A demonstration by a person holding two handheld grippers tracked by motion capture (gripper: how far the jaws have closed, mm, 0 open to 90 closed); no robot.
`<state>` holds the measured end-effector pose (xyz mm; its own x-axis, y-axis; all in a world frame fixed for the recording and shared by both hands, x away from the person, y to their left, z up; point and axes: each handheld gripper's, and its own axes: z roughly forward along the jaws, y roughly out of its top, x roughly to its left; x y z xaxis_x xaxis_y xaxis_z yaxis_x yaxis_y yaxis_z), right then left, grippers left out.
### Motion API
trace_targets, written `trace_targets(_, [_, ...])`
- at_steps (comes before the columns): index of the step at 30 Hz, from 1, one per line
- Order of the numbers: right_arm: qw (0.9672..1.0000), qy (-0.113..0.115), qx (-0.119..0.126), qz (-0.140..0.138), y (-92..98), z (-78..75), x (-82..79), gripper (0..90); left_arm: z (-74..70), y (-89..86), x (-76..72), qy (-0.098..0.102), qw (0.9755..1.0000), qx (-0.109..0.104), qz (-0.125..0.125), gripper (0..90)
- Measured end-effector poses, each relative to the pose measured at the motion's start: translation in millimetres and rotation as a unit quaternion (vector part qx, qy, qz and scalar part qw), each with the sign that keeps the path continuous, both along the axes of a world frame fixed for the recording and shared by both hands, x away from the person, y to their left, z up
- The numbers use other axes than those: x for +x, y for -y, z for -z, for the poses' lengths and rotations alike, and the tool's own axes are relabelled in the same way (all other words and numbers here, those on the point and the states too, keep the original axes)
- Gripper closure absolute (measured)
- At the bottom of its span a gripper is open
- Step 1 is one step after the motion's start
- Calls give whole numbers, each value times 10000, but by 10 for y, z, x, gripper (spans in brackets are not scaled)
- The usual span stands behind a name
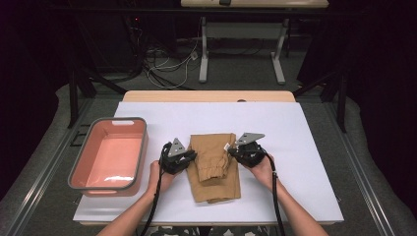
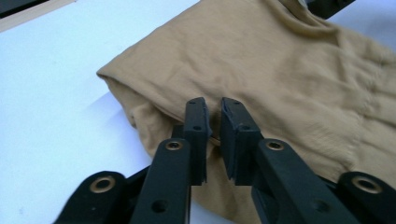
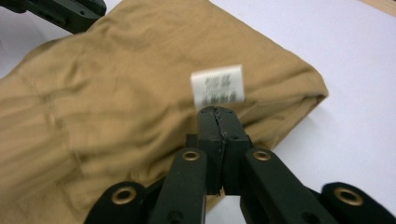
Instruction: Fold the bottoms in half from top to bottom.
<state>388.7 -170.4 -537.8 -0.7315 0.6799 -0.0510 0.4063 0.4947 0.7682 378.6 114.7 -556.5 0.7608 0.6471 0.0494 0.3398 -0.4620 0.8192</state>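
A tan folded garment [image 1: 215, 169] lies mid-table on the white sheet, an upper layer doubled over the longer one. My left gripper [image 1: 193, 156] sits at its left edge. In the left gripper view the jaws [image 2: 214, 105] stand a narrow gap apart over the cloth [image 2: 280, 60], with a thin strip of its edge low in the gap. My right gripper [image 1: 231, 151] is at the right edge. In the right gripper view its pads [image 3: 218, 112] are pressed together on the top layer's edge [image 3: 116, 84], just below a white label [image 3: 217, 84].
A pink tray with a grey rim [image 1: 143, 142] stands empty at the table's left. The white sheet [image 1: 300, 147] stretches bare to the right of the garment. The table's front edge is close behind both hands.
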Motion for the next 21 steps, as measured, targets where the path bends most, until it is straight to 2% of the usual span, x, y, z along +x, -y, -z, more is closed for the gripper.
trace_targets(2, [9999,-30,127,57,33,5,4,815,-8,-16,11,-176,9998,2,-5,721])
trace_targets(3, [9998,-87,112,141,51,-4,1,763,-2,-13,19,-162,9998,2,-110,681])
trace_targets(5, [9994,-169,193,243,83,1,15,693,-11,-28,39,-320,9994,-49,-151,606])
trace_targets(7, [9985,-287,273,377,104,7,25,603,-35,-41,48,-377,9991,-69,-197,555])
trace_targets(11, [9969,-342,503,497,131,-58,35,470,-102,-38,53,-304,9990,-118,-300,479])
trace_targets(12, [9967,-340,527,521,128,-76,40,441,-118,-29,49,-366,9988,-102,-301,464])
trace_targets(15, [9951,-475,628,592,81,-117,45,371,-112,28,60,-333,9989,-110,-327,429])
trace_targets(17, [9940,-601,688,605,23,-107,63,346,-99,73,68,-429,9985,-36,-331,411])
trace_targets(21, [9929,-846,484,681,-78,-5,113,359,-44,119,90,-644,9975,26,-291,404])
